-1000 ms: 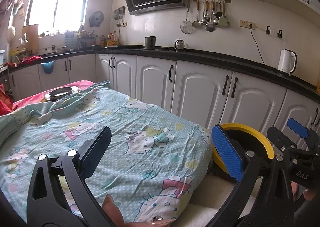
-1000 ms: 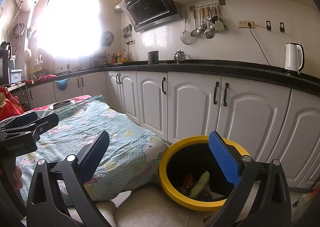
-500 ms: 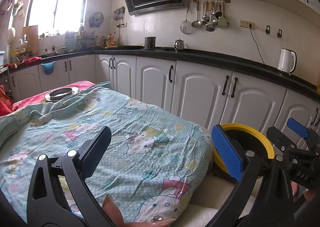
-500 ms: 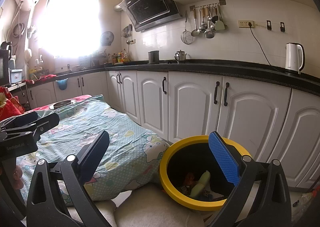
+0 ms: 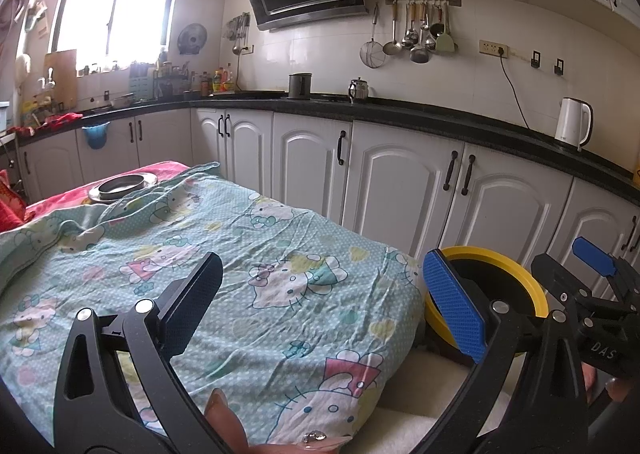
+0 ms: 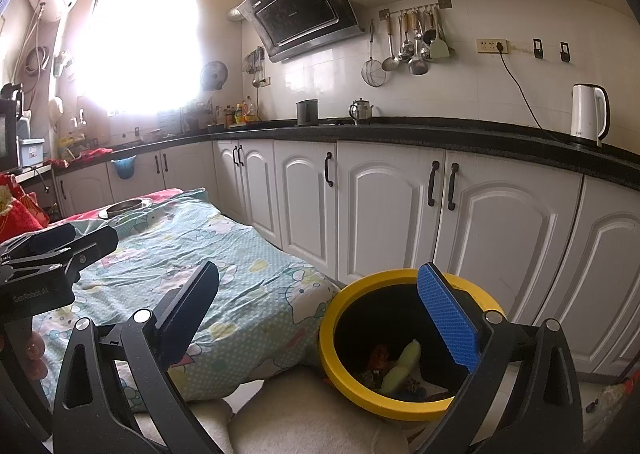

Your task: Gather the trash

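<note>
- My right gripper (image 6: 320, 318), fingers spread and empty, hung just above the yellow-rimmed black plastic trash bin (image 6: 348, 374), directly ahead and below.
- My left gripper (image 5: 320, 306), also spread empty, had the bin off to its right; no loose trash showed.

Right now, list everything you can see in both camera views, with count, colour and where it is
Trash bin: one, yellow rim, black inside, on the floor beside the table, holds scraps.
Cloth: one, teal cartoon print, covering the table.
Metal dish: one, silver, far end of the table.
Kettle: one, white, on the counter at right.
Cabinets: white doors, black handles, under the black counter.
Range hood: one, black, on the wall.
Utensils: several, metal, hanging from a wall rail.
Left gripper: open, over the cloth.
Right gripper: open, near the bin.
</note>
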Available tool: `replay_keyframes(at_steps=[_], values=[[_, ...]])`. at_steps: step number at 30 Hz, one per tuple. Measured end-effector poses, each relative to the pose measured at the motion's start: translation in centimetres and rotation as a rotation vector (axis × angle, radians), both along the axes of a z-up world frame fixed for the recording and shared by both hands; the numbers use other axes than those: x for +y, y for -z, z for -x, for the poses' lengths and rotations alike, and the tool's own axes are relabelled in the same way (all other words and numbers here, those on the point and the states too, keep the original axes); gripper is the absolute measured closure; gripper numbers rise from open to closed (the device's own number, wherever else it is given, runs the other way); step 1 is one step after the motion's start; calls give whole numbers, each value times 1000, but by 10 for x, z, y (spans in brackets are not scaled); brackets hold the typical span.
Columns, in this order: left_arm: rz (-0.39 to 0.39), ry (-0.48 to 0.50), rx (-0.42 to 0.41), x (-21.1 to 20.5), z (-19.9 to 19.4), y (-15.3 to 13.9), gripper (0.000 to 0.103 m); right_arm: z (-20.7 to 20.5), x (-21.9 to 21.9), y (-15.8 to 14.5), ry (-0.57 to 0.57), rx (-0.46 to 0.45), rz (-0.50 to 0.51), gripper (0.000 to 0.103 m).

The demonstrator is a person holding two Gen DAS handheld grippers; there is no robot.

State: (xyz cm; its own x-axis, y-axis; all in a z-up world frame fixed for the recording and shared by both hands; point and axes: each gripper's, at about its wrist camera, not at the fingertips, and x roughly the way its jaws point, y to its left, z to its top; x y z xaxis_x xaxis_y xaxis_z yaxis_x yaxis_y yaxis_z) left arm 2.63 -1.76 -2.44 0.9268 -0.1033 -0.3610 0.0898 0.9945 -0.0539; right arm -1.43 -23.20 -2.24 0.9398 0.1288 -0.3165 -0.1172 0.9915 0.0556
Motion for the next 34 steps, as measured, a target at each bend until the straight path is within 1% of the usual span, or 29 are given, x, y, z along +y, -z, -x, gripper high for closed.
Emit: replay_keyframes(at_steps=[14, 18, 23, 25, 28, 29, 30, 32, 33, 34], values=[[1, -11, 1, 0, -1, 0, 11, -1, -1, 0, 1, 8, -4, 6], [27, -4, 24, 3, -5, 2, 11, -3, -2, 3, 7, 22, -13, 6], [44, -32, 54, 9, -9, 1, 11, -12, 0, 4, 16, 52, -21, 6], [79, -51, 81, 19, -11, 0, 11, -18, 3, 3, 11, 72, -35, 6], [161, -121, 159, 62, -17, 2, 11, -32, 23, -3, -45, 89, -55, 6], [178, -167, 184, 83, -17, 4, 11, -36, 32, -5, -69, 92, -56, 6], [177, -225, 197, 104, -16, 5, 11, -43, 53, -8, -126, 101, -55, 6], [146, -426, 204, 167, -4, 9, 11, -56, 99, -13, -250, 148, -66, 6], [117, -542, 220, 198, 4, 13, 11, -63, 137, -15, -328, 178, -72, 6], [96, -635, 246, 226, 12, 17, 11, -66, 169, -15, -398, 205, -65, 6]])
